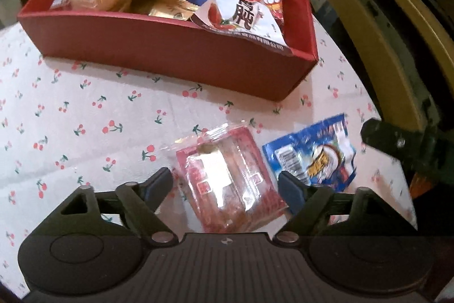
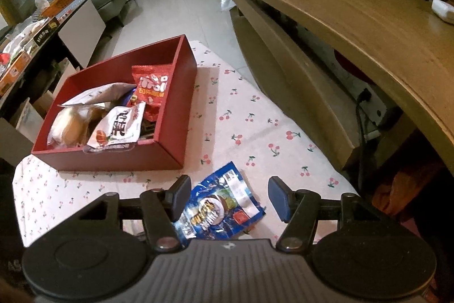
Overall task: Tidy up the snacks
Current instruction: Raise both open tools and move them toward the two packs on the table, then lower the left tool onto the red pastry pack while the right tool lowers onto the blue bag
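Reaching down over the last loose snacks, we judge the step in hand to be picking them off the cherry-print cloth [image 1: 85, 110] for the red box [image 1: 159, 56], which sits ahead of both claws and already holds several packets. Our left gripper [image 1: 227, 183] stands open, its jaws straddling the pink packet [image 1: 227, 178] without pressing it. Our right gripper [image 2: 228, 196] is open too, the blue packet [image 2: 221, 206] lying between its fingers, nearer the left one; whether that finger touches it we cannot tell. Next, each claw needs to sink and close squarely on its thin, crinkly wrapper.
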Motion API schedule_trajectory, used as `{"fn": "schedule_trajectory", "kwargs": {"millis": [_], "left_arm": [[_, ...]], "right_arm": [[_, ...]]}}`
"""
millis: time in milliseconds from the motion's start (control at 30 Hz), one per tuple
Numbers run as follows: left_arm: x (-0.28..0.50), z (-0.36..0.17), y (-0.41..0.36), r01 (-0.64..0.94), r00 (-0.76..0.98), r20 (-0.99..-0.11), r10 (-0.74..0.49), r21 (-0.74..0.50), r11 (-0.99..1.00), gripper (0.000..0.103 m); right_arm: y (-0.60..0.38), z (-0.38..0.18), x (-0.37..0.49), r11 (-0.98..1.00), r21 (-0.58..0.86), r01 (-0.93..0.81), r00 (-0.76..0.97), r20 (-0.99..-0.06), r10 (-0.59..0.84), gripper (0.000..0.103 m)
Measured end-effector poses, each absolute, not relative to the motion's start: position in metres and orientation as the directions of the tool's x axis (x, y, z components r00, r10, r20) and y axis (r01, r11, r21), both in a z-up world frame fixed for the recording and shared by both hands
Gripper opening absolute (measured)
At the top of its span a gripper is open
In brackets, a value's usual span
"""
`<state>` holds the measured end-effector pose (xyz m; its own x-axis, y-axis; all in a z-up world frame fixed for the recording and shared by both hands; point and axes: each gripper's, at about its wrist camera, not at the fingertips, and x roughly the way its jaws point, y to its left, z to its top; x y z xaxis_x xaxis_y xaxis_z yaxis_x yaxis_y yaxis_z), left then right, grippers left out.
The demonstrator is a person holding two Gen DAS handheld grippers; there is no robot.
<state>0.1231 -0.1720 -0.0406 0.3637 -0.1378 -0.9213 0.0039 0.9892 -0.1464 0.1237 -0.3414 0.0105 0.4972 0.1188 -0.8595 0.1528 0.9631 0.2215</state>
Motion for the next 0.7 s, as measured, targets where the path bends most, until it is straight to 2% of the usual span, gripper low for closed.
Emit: {"fn": "schedule_trajectory", "kwargs": {"millis": [33,67,100,300,467,567,700], "left_arm": [[0.122,-0.04,-0.171,0.018,0.365,-0.922,-0.133,-0.136,0.991,0.076],[0.12,-0.039,-0.169,0.038,0.364,-0.923,-0.124,-0.118,0.992,0.067],[0.118,-0.038,-0.166,0.06,0.358,-0.926,-0.119,-0.104,0.993,0.064],[0.104,-0.035,-0.138,0.136,0.342,-0.934,-0.099,-0.055,0.989,0.064],[0.092,-0.034,-0.117,0.201,0.318,-0.94,-0.125,-0.062,0.978,0.064],[0.092,-0.035,-0.102,0.186,0.304,-0.937,-0.171,-0.117,0.975,0.064],[0.096,-0.033,-0.094,0.172,0.285,-0.933,-0.222,-0.178,0.969,0.064]], "right_arm": [[-0.343,0.01,0.123,0.962,0.223,0.159,0.494,-0.861,0.118,0.066],[-0.346,0.009,0.122,0.96,0.225,0.169,0.492,-0.863,0.115,0.066],[-0.349,0.008,0.122,0.956,0.227,0.187,0.486,-0.867,0.111,0.066],[-0.355,-0.006,0.118,0.925,0.281,0.255,0.433,-0.889,0.151,0.067],[-0.338,-0.014,0.129,0.954,0.219,0.205,0.424,-0.898,0.115,0.071],[-0.327,-0.017,0.139,0.975,0.161,0.153,0.417,-0.905,0.084,0.074],[-0.327,-0.025,0.149,0.96,0.169,0.222,0.376,-0.924,0.076,0.074]]}}
